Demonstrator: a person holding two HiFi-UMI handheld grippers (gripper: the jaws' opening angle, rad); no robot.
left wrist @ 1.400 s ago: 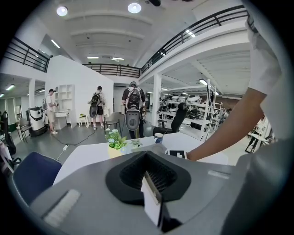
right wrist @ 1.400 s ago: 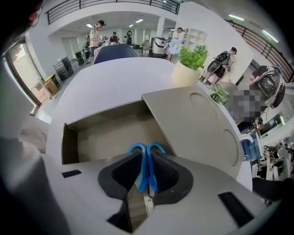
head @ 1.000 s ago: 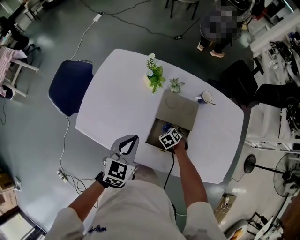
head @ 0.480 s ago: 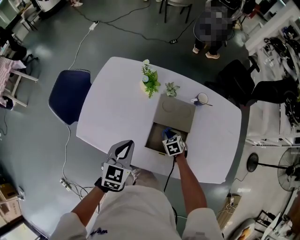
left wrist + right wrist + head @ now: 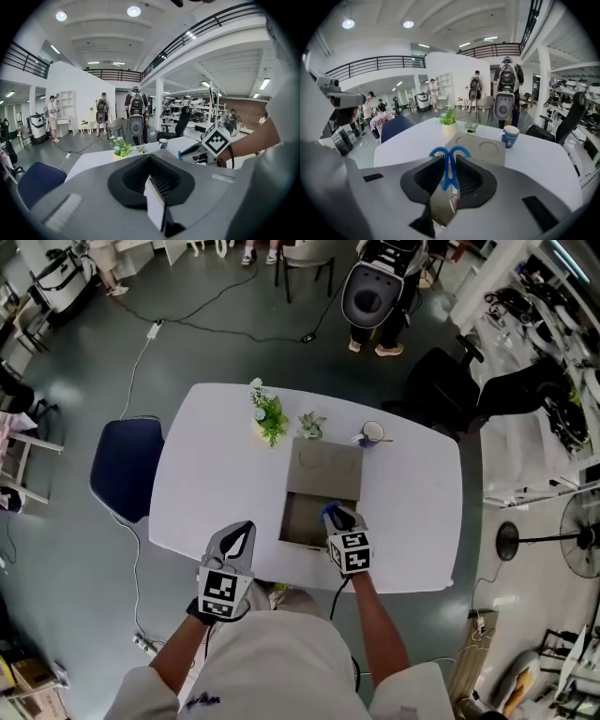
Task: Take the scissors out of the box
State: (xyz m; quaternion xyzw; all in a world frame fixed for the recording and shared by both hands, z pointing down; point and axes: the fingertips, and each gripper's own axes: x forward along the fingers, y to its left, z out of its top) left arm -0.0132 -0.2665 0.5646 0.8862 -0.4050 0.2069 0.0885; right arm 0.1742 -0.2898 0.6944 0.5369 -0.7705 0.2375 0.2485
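An open cardboard box (image 5: 302,523) sits on the white table (image 5: 216,474), its lid (image 5: 323,472) folded back flat. My right gripper (image 5: 336,519) hangs above the box's near right corner, shut on blue-handled scissors (image 5: 329,513). In the right gripper view the scissors (image 5: 449,164) stand upright between the jaws of that gripper (image 5: 449,183), handle loops pointing away toward the lid (image 5: 480,150). My left gripper (image 5: 246,529) hovers at the table's near edge, left of the box, jaws together and empty; it (image 5: 152,197) looks across the table.
A potted plant (image 5: 269,416), a small succulent (image 5: 311,424) and a blue-patterned cup (image 5: 372,434) stand behind the box. A blue chair (image 5: 127,468) is at the table's left. A person (image 5: 380,287) stands beyond the far edge. Cables lie on the floor.
My right gripper has risen out of the box with the scissors and rolled, so the handles now show above the box. The left gripper stayed put.
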